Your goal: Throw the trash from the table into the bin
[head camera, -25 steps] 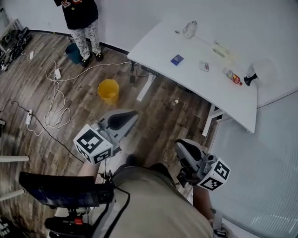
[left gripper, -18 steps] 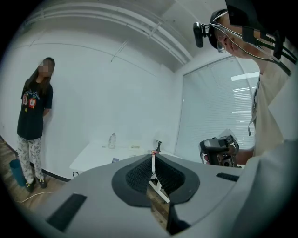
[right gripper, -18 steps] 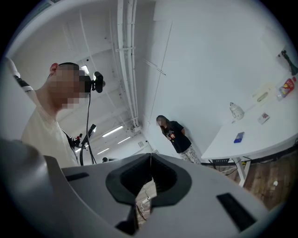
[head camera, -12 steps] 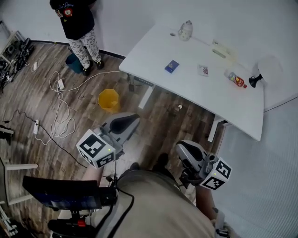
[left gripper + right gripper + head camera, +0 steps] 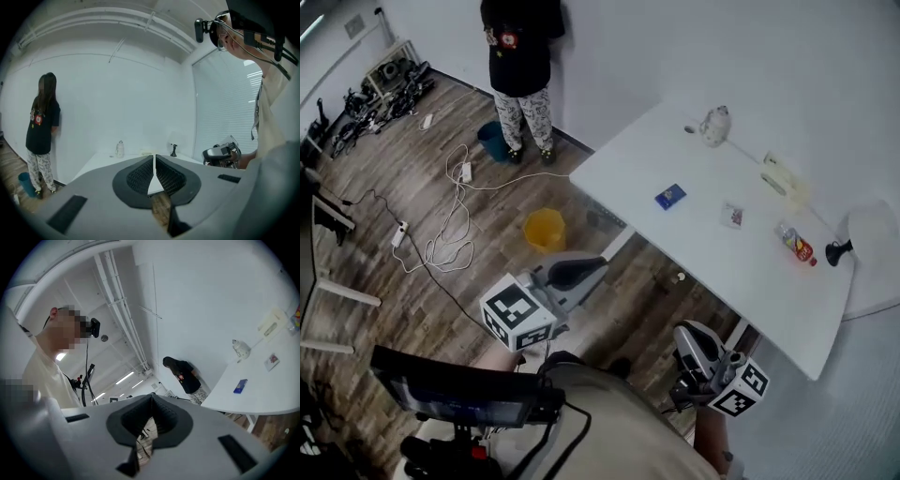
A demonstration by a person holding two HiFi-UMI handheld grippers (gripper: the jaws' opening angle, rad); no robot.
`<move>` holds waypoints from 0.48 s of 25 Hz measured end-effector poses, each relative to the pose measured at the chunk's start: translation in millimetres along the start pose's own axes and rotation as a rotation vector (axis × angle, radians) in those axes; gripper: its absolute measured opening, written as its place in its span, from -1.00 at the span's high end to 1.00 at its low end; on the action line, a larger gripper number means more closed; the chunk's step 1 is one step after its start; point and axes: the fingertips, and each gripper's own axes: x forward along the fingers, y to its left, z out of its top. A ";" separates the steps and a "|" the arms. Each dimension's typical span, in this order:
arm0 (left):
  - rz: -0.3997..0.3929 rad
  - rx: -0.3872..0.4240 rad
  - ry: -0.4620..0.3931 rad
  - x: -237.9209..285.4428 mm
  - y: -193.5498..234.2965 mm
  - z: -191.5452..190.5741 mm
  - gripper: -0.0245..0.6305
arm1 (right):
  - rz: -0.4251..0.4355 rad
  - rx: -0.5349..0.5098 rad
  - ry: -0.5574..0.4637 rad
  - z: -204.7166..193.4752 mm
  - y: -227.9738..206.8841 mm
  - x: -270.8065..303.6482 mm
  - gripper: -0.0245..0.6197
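The left hand-held gripper [image 5: 592,268] and the right hand-held gripper [image 5: 687,332] are held shut and empty short of the counter [image 5: 741,277], presumably because the trash lying on the counter, a blue packet [image 5: 671,196], a small wrapper [image 5: 732,217] and a bottle [image 5: 796,246], is not yet within reach, while the yellow bin [image 5: 545,228] is set on the floor beside the counter.

1. I see a person [image 5: 523,66] in a dark top facing the white wall.
2. A blue bucket [image 5: 493,141] sits just beside their feet.
3. White cables [image 5: 448,251] loop over the wooden floor [image 5: 384,291].
4. Dark gear [image 5: 389,80] is heaped in the far corner.
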 end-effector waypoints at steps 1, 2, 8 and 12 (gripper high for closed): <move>0.012 0.007 -0.002 2.4 2.2 3.6 0.85 | 0.011 -0.001 0.007 4.3 -3.8 1.7 0.87; 0.021 0.016 -0.002 4.1 4.8 6.7 0.85 | 0.022 -0.005 0.011 8.5 -7.4 4.4 0.87; 0.121 0.011 -0.020 -8.0 44.5 12.5 0.85 | 0.090 -0.006 0.054 18.8 -26.3 41.5 0.87; 0.146 -0.005 -0.050 -17.8 82.8 9.0 0.85 | 0.104 -0.042 0.089 18.6 -37.2 79.2 0.87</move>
